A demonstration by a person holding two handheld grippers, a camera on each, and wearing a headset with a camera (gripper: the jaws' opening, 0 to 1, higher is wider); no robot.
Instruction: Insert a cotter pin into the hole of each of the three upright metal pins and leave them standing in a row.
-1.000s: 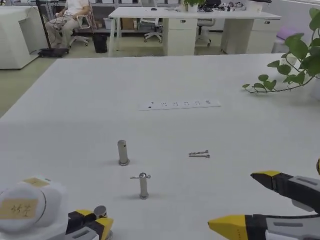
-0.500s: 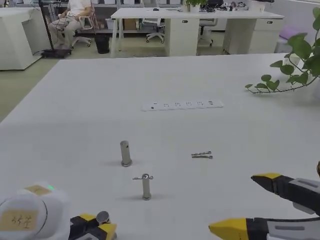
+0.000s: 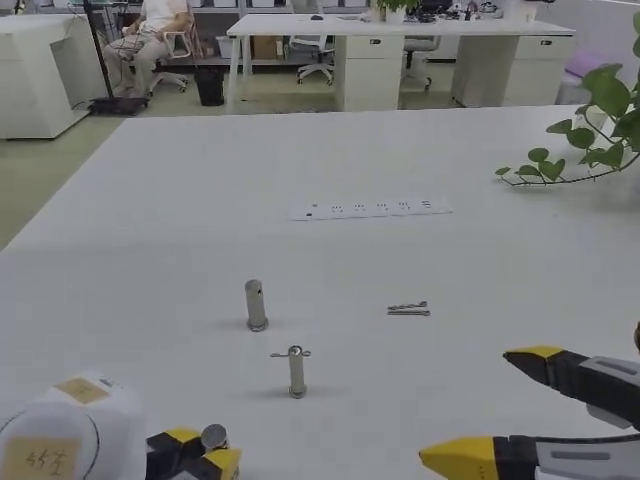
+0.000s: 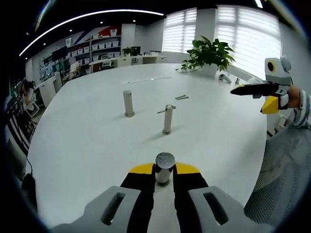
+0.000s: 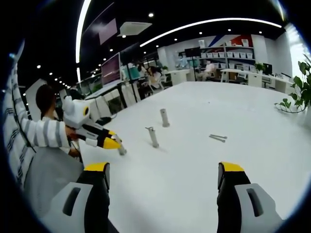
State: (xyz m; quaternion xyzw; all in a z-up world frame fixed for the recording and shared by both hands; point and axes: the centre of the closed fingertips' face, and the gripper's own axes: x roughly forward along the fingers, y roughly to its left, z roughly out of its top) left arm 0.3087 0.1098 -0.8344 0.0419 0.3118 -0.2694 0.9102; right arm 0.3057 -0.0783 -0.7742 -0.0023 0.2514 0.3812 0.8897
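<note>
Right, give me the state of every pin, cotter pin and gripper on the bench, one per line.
far pin: upright, nothing through it.
middle pin: upright, cotter pin through its top.
near pin: upright, nothing through it, clamped between jaws.
loose cotter pins: lying flat, apart from the pins.
left gripper: shut on near pin.
right gripper: open, empty.

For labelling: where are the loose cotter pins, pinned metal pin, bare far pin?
loose cotter pins (image 3: pixel 409 309), head view, middle of pair.
pinned metal pin (image 3: pixel 297 375), head view, shaft.
bare far pin (image 3: pixel 256 303), head view, shaft.
</note>
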